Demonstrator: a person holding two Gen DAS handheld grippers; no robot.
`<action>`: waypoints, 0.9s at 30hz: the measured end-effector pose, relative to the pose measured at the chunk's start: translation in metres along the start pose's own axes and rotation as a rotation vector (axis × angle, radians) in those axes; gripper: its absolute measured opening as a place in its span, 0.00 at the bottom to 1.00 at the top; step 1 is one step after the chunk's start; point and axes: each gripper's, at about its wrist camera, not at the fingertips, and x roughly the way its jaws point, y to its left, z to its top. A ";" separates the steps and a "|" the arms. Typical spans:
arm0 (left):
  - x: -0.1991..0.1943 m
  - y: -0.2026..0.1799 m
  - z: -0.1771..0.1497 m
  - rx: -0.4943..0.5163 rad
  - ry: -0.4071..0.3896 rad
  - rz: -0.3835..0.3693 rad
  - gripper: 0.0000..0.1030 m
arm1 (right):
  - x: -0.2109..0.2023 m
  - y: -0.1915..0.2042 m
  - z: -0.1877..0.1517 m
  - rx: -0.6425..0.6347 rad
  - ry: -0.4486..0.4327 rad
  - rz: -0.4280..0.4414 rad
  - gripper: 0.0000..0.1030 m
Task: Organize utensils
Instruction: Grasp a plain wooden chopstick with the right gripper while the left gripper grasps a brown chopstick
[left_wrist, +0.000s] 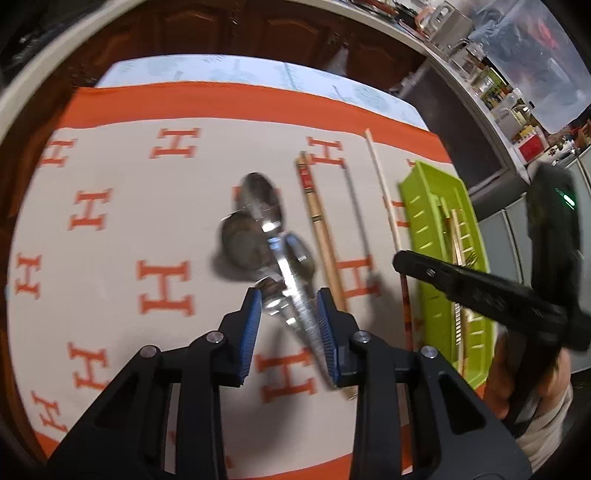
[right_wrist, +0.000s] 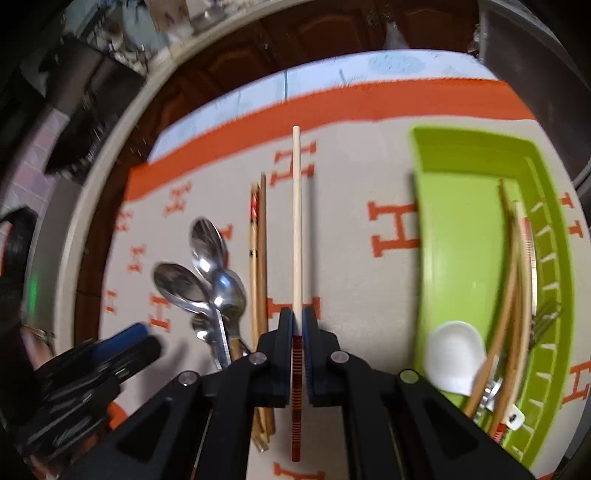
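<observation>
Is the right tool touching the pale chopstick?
Touching. The right wrist view shows the right tool closed on the pale chopstick, both pads pressed against its shaft with no gap.

dark wood cabinets (left_wrist: 236, 33) — cluttered counter (left_wrist: 491, 81)

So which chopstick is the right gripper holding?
The pale chopstick with the red-striped end, clamped in the right gripper; the brown pair lies loose beside it.
</observation>
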 end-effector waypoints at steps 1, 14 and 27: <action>0.003 -0.003 0.004 0.004 0.010 -0.008 0.25 | -0.005 -0.001 0.000 0.008 -0.011 0.012 0.05; 0.070 -0.041 0.025 0.002 0.165 -0.003 0.15 | -0.037 -0.033 -0.009 0.110 -0.091 0.099 0.05; 0.080 -0.055 0.027 0.015 0.174 0.026 0.15 | -0.041 -0.041 -0.013 0.124 -0.095 0.118 0.05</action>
